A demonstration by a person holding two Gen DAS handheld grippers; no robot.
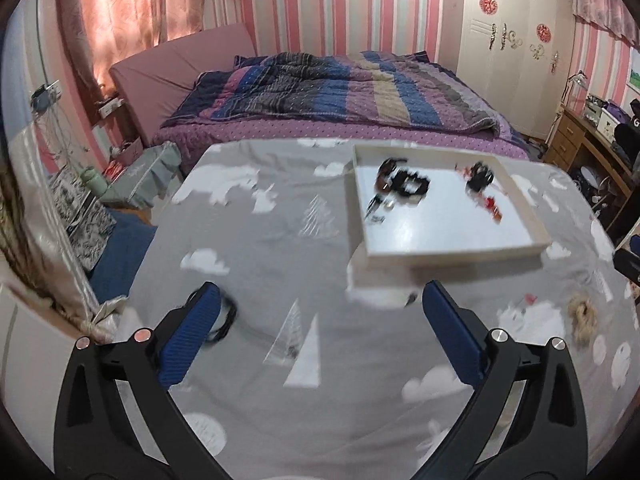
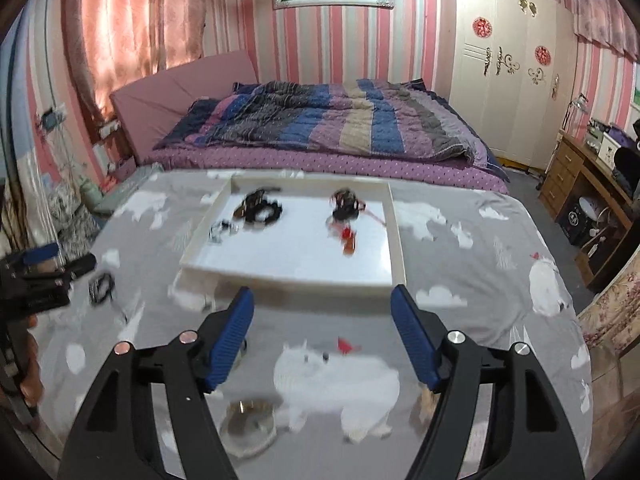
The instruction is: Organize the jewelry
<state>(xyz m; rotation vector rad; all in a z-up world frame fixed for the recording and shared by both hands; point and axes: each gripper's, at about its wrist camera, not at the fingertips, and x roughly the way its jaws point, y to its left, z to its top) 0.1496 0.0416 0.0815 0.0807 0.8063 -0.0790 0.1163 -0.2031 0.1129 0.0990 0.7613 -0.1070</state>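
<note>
Several dark and red jewelry pieces (image 2: 260, 208) already lie in the shallow white tray (image 2: 396, 232) at the desk's far edge; a black bracelet (image 2: 101, 287) and others remain outside, both grippers' fingers wide, empty.

tray (image 2: 396, 236) on table (image 2: 480, 264) | jewelry (image 2: 260, 208) in tray | bed (image 2: 320, 128) behind table | bracelet (image 2: 101, 288) left of tray

Both my wrist cameras are looking forward over the grey cloud-print tabletop (image 1: 256, 264) toward the striped-quilt bed (image 1: 328, 92), sharing the shallow white rectangular tray (image 1: 452, 254); my left view is sitting leftward, my right view (image 2: 288, 276) facing it squarely.
</note>
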